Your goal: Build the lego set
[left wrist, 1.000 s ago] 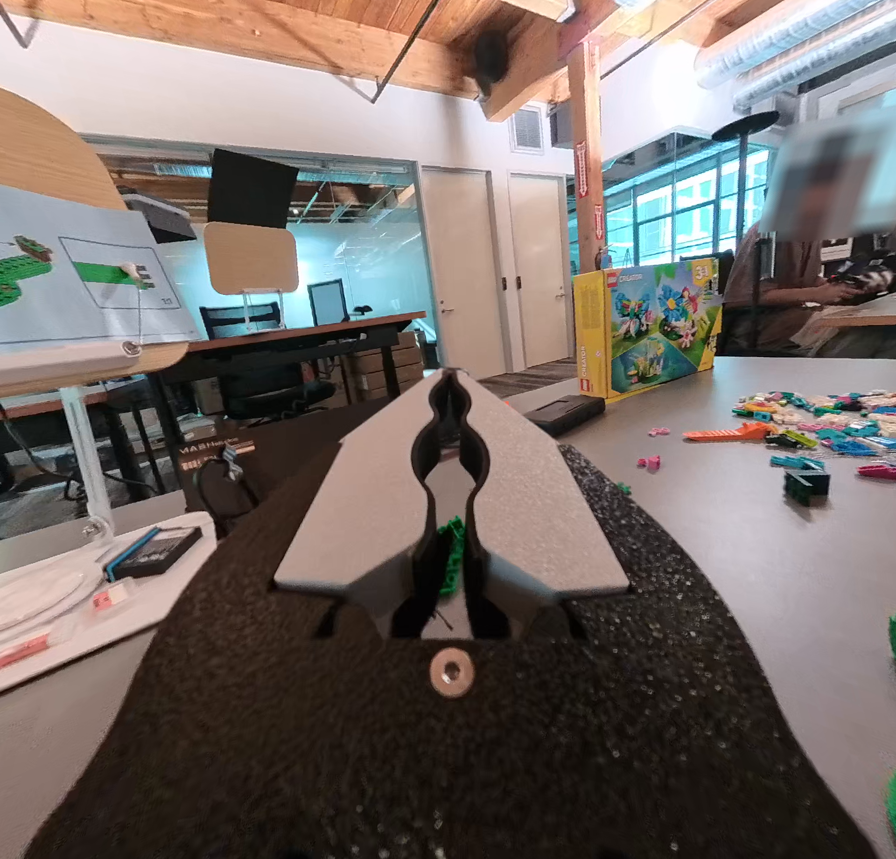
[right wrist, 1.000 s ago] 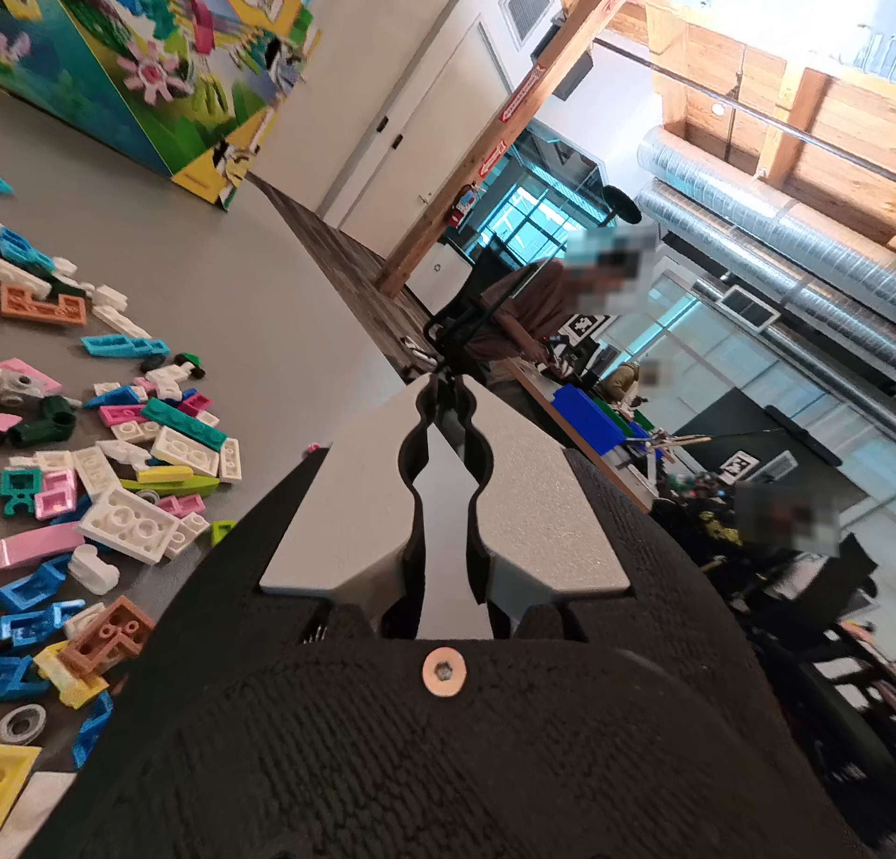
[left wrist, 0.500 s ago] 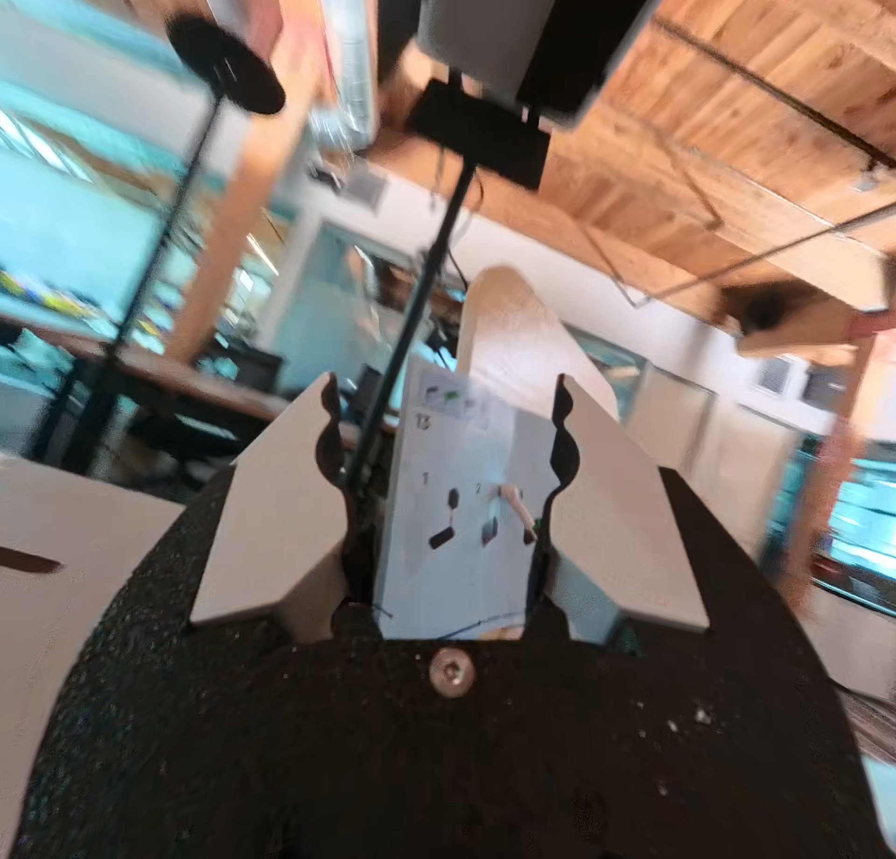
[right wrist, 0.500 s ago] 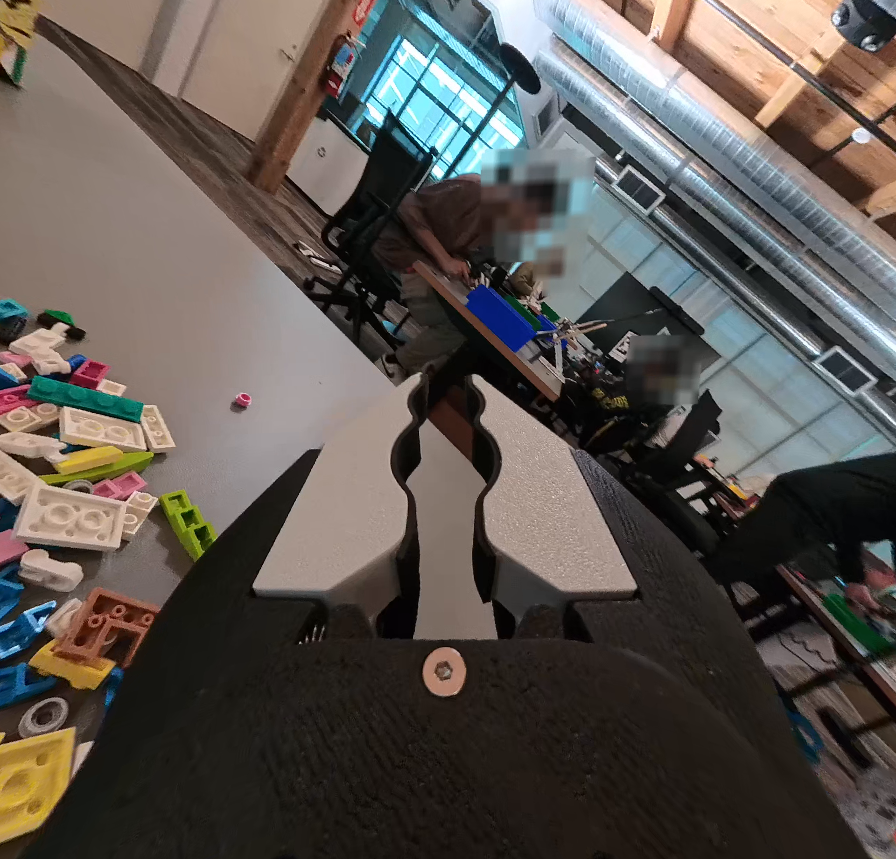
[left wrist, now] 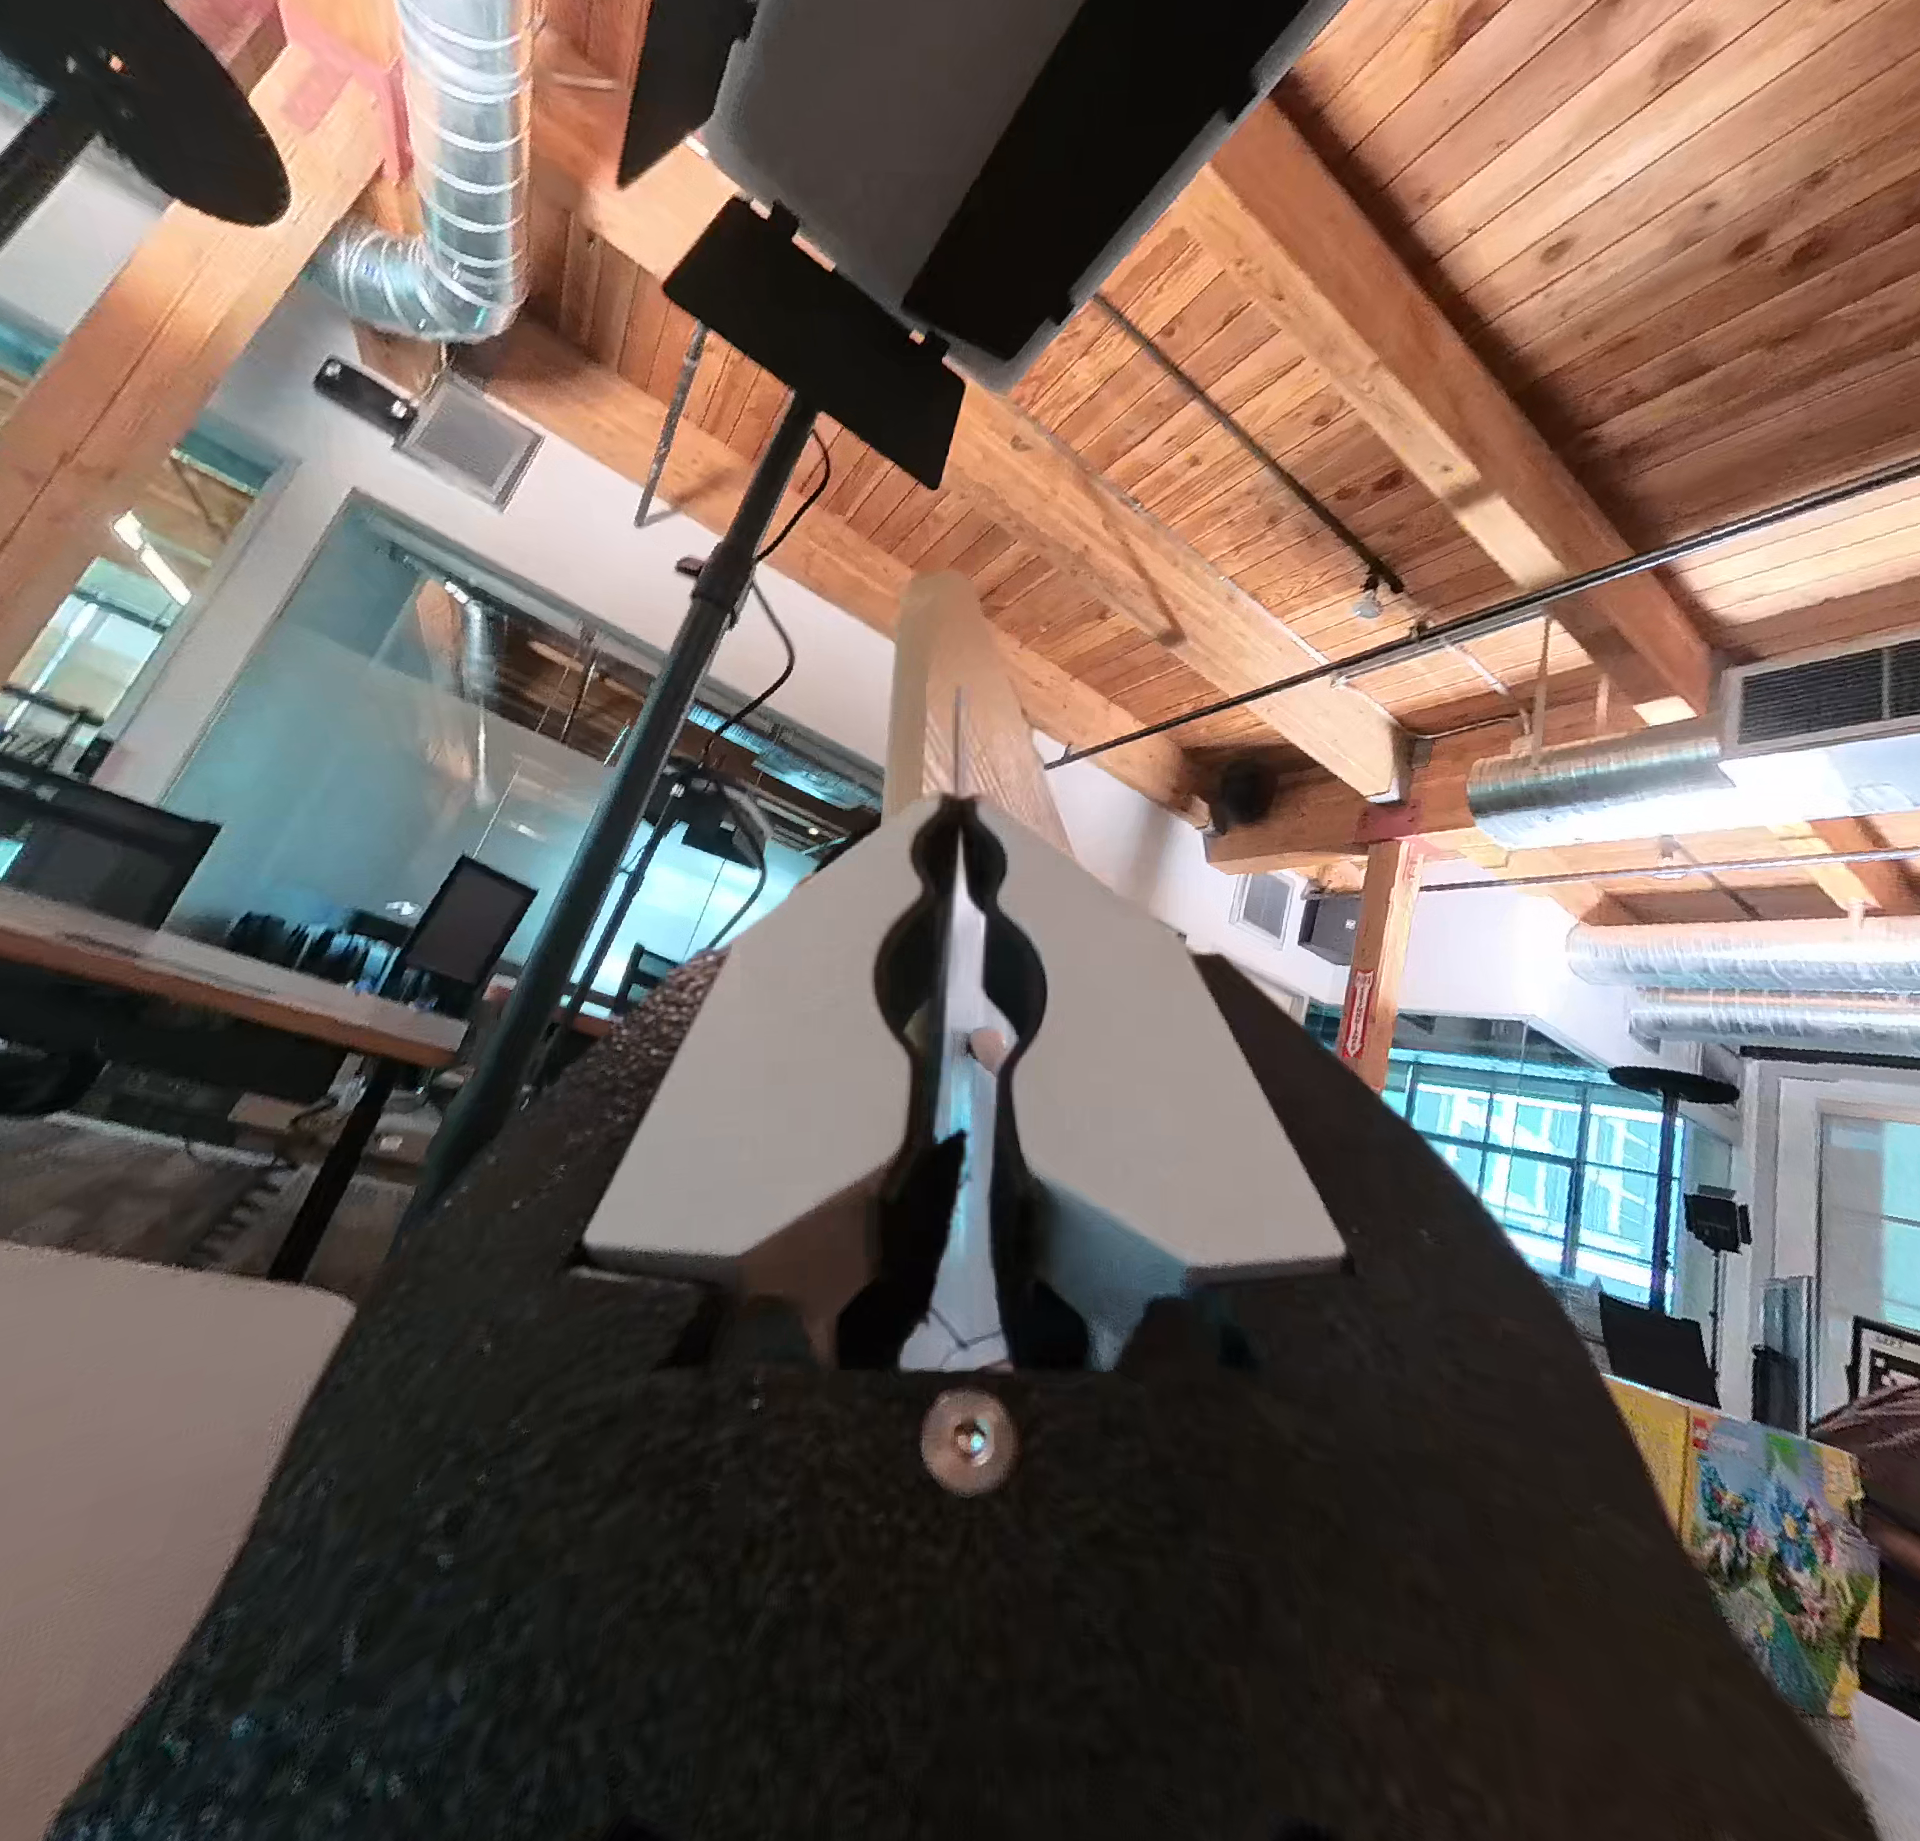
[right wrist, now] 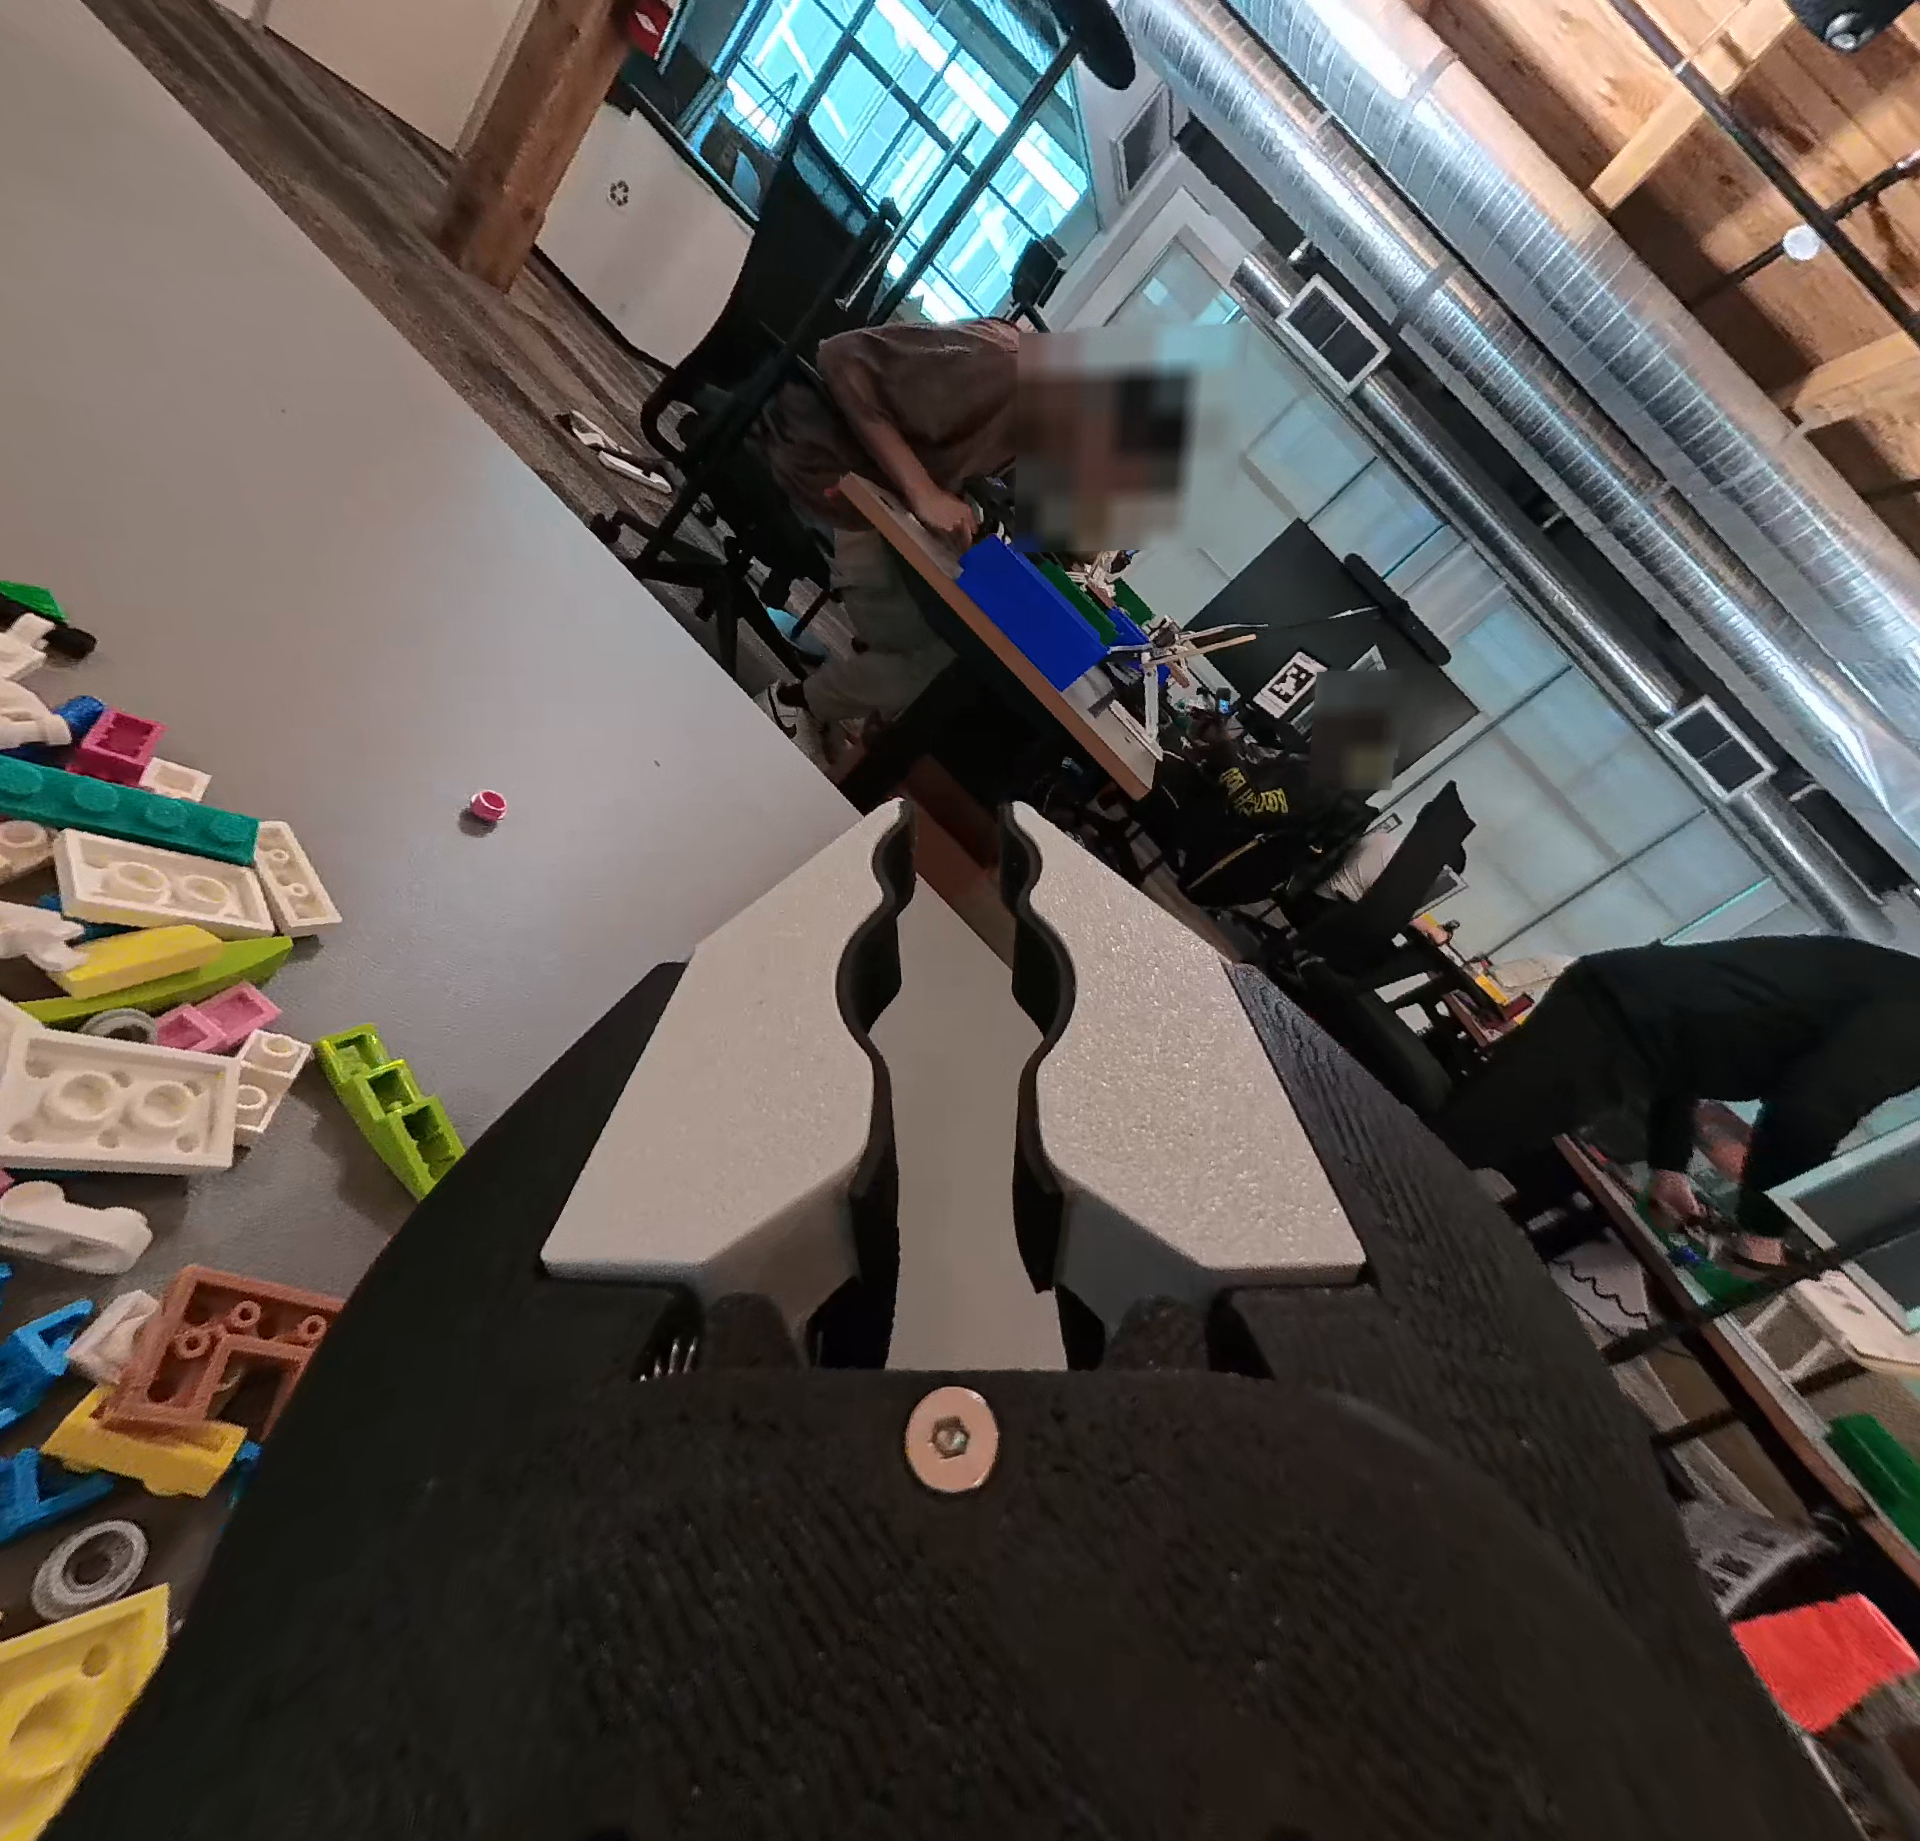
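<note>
My left gripper (left wrist: pixel 956 804) points up at the wooden booklet stand (left wrist: pixel 935 679). It is shut on a thin instruction page (left wrist: pixel 961 1095), seen edge-on between the fingers. My right gripper (right wrist: pixel 956 825) is tilted over the grey table (right wrist: pixel 312 441), a little open and empty. To its left lie loose Lego pieces: white plates (right wrist: pixel 156 882), a teal plate (right wrist: pixel 125 809), a lime green slope (right wrist: pixel 390 1105), a brown corner plate (right wrist: pixel 213 1350), a yellow piece (right wrist: pixel 73 1708) and a small pink ring (right wrist: pixel 486 805).
A black pole (left wrist: pixel 623 825) carries a boxy device (left wrist: pixel 966 98) overhead, just left of the booklet stand. The Lego box (left wrist: pixel 1777 1563) stands low at the right. A white surface (left wrist: pixel 125 1479) is at lower left. People work at other desks (right wrist: pixel 1039 669) beyond the table edge. My right fingertips sit around 105 cm from my left ones. The lime green slope (right wrist: pixel 390 1105) lies around 10 cm away from my right fingertips. About 12 cm separates my right fingertips from the teal plate (right wrist: pixel 125 809).
My left gripper swung up from the table to the booklet, opened around a page, then shut on it. My right gripper turned away from the box and opened slightly.
</note>
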`<state>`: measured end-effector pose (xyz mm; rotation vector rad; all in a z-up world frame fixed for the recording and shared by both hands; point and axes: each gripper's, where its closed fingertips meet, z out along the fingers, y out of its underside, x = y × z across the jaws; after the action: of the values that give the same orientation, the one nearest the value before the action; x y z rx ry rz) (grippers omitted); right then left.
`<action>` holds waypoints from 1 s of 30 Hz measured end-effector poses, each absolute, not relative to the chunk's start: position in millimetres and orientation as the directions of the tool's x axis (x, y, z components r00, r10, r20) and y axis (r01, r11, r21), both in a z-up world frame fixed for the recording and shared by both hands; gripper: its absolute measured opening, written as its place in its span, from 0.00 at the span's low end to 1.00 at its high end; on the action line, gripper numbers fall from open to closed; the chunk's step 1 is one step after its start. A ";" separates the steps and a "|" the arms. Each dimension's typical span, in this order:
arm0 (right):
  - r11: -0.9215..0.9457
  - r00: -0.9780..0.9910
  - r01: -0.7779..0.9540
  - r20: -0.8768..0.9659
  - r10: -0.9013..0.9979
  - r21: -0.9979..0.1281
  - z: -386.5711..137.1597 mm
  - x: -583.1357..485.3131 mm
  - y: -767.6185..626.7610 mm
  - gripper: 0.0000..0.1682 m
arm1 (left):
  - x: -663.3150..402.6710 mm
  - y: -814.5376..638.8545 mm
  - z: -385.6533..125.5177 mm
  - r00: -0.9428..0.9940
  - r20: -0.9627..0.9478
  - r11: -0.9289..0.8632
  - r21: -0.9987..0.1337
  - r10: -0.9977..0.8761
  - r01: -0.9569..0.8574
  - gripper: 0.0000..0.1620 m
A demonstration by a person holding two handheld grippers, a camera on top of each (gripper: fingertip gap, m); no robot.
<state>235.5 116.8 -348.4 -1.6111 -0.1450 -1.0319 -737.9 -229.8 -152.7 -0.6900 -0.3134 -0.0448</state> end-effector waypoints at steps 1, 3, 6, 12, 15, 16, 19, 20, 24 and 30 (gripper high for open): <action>-0.335 0.604 0.589 0.676 -0.421 -0.735 -348.6 236.0 116.9 0.08 | -737.2 -231.0 -152.9 0.957 0.284 0.773 -0.619 0.059 0.136 0.00; -0.338 0.604 0.588 0.676 -0.422 -0.735 -348.9 236.7 116.8 0.08 | -738.1 -230.5 -154.7 0.961 0.270 0.768 -0.626 0.050 0.136 0.00; -0.340 0.599 0.596 0.685 -0.415 -0.727 -349.4 235.4 117.7 0.08 | -736.5 -230.1 -156.1 0.965 0.262 0.770 -0.610 -0.024 0.185 0.00; -0.335 0.601 0.601 0.686 -0.409 -0.726 -349.3 234.0 118.5 0.07 | -737.1 -232.1 -158.2 0.967 0.253 0.779 -0.600 -0.033 0.183 0.00; -0.325 0.606 0.606 0.686 -0.402 -0.726 -349.0 231.8 119.1 0.07 | -736.7 -231.4 -158.2 0.968 0.249 0.777 -0.605 -0.024 0.175 0.00; -0.323 0.606 0.610 0.689 -0.398 -0.723 -349.1 230.6 119.4 0.07 | -737.1 -231.5 -158.4 0.968 0.251 0.778 -0.604 -0.023 0.175 0.00; -0.323 0.601 0.623 0.701 -0.384 -0.712 -349.8 227.6 121.1 0.07 | -737.3 -231.3 -158.7 0.967 0.255 0.779 -0.600 -0.028 0.181 0.00; -0.324 0.600 0.627 0.705 -0.379 -0.708 -350.3 226.8 121.8 0.07 | -736.9 -231.3 -158.5 0.967 0.254 0.779 -0.599 -0.032 0.183 0.00; -0.328 0.595 0.640 0.718 -0.360 -0.695 -352.2 223.7 123.7 0.07 | -735.2 -230.7 -158.1 0.965 0.257 0.780 -0.593 -0.052 0.200 0.00; -0.324 0.596 0.646 0.722 -0.352 -0.691 -352.6 221.6 124.3 0.06 | -738.5 -231.6 -160.4 0.965 0.263 0.782 -0.600 -0.003 0.166 0.00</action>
<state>221.6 124.3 -352.6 -1.6109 -0.2511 -1.0245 -738.5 -231.6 -160.4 -0.6680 -0.2547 -0.0927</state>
